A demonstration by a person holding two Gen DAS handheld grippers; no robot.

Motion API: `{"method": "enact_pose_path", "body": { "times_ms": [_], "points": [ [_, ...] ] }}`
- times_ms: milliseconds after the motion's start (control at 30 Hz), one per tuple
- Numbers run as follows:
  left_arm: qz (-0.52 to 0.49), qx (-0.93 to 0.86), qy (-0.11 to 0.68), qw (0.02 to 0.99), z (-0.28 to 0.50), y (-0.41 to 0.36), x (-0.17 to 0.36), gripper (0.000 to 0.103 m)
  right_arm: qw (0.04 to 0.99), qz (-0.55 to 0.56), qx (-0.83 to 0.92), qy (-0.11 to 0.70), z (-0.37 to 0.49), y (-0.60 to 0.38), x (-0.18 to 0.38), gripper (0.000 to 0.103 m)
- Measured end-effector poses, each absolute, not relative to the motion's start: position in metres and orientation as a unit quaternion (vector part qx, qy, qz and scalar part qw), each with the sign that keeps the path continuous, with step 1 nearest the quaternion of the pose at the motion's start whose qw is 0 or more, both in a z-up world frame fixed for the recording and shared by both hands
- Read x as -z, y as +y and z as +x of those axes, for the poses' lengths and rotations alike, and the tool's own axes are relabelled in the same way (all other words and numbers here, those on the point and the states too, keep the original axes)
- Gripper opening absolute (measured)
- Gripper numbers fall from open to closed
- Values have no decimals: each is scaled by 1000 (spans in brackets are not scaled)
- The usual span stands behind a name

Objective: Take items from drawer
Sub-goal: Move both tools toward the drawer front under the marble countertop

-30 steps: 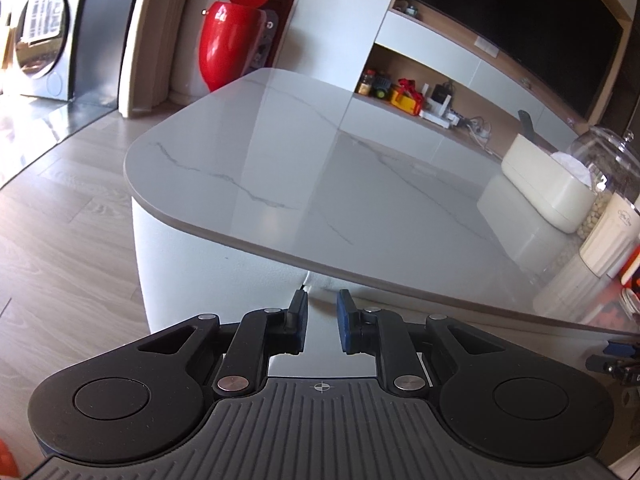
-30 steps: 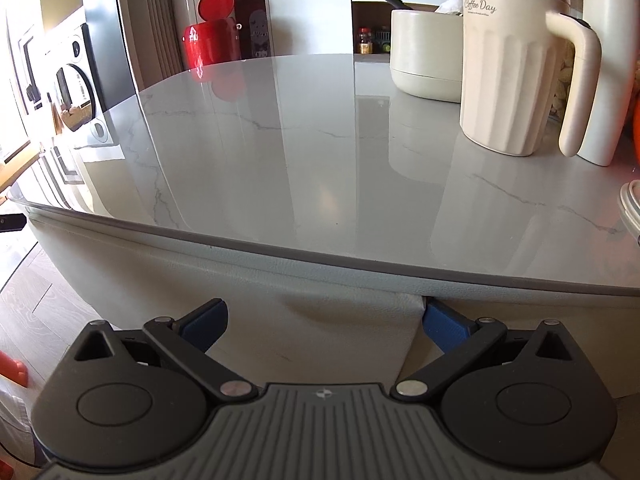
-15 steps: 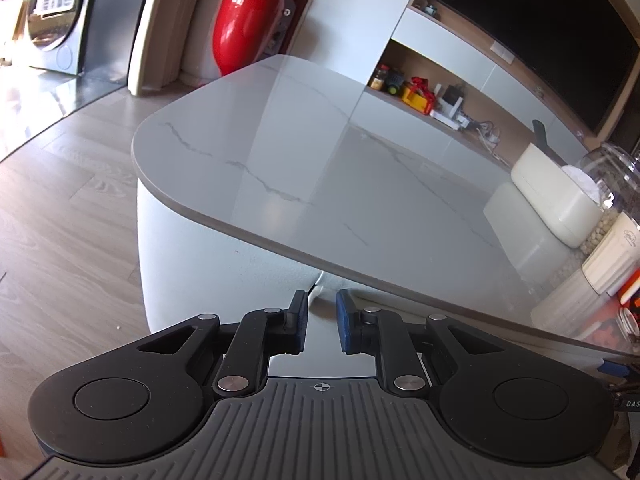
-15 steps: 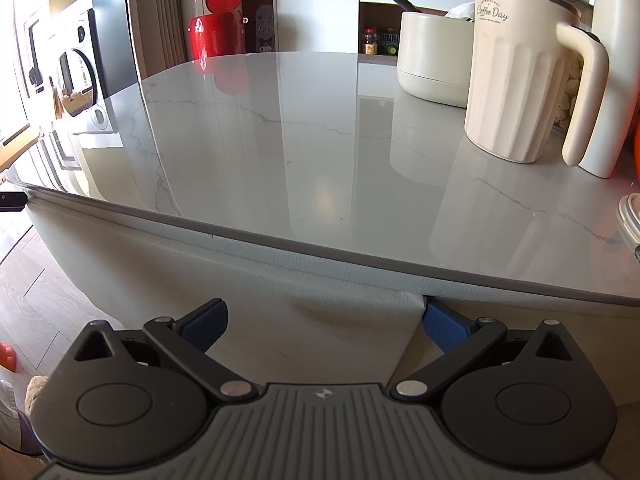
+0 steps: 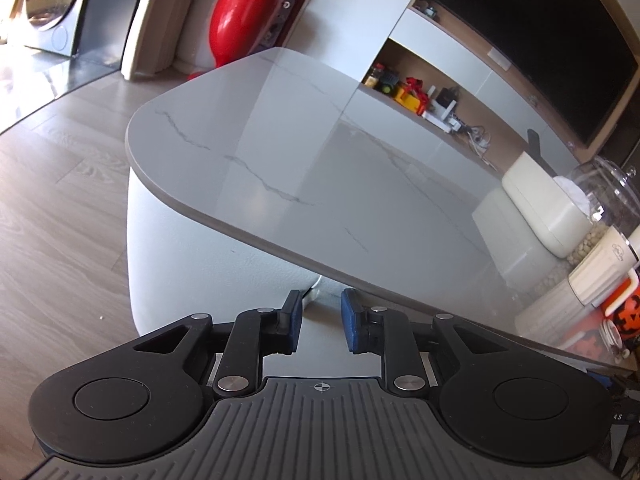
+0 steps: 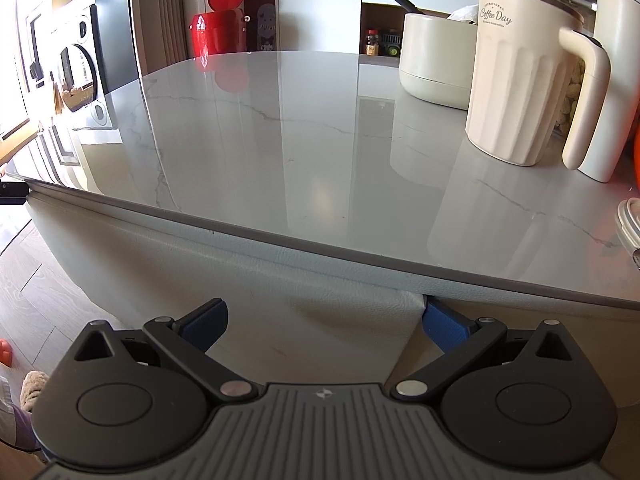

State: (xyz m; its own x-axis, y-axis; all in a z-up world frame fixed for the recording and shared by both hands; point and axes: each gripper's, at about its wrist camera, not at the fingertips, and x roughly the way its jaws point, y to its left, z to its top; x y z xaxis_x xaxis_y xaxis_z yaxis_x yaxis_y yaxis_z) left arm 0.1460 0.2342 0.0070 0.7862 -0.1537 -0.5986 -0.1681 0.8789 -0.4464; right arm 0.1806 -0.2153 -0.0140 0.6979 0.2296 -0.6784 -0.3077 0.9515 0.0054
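Two views are showing the same pale front under the bench, and neither is showing any item to be taken out. In the left wrist view, the left tongs (image 5: pixel 319 320) are sitting low in the middle of the frame with the blue pads only a narrow gap apart and nothing between them; they are pointing at a vertical seam (image 5: pixel 314 290) in the white front just under the bench (image 5: pixel 280 160) edge, which is running from the middle left down to the lower right of the frame. In my judgement that seam is marking the drawer edge, but no handle is showing, so I cannot tell which way the drawer is opening. This view is also taking in the far end of the bench, the wooden floor at the left and the red bin (image 5: pixel 240 16) at the top. In the right wrist view, the right tongs (image 6: pixel 322 322) are spread wide and holding nothing; the right pad (image 6: pixel 442 322) is lying tucked against a fold (image 6: pixel 416 308) in the leather-like front, just under the bench lip at the lower right, which suggests these tongs are nearer to a working grip on the drawer front. Only this view is showing the cream mug (image 6: pixel 520 92) and bowl (image 6: pixel 432 60) at the upper right. The drawer's inside is hidden in both.
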Motion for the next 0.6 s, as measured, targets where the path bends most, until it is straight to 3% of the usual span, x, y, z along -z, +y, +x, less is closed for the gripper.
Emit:
{"method": "enact_pose_path", "body": {
  "times_ms": [100, 200, 267, 600],
  "points": [
    [-276, -13, 332, 902, 146, 240, -3, 34, 920, -55, -146, 360, 181, -215, 14, 103],
    [-286, -8, 333, 899, 145, 242, -1, 32, 919, -58, -147, 360, 180, -215, 13, 103],
    [-291, 2, 332, 898, 146, 243, -2, 24, 919, -58, -147, 361, 181, -215, 13, 103],
    [-237, 20, 333, 912, 149, 237, -7, 24, 918, -59, -149, 362, 184, -216, 12, 103]
  ]
}}
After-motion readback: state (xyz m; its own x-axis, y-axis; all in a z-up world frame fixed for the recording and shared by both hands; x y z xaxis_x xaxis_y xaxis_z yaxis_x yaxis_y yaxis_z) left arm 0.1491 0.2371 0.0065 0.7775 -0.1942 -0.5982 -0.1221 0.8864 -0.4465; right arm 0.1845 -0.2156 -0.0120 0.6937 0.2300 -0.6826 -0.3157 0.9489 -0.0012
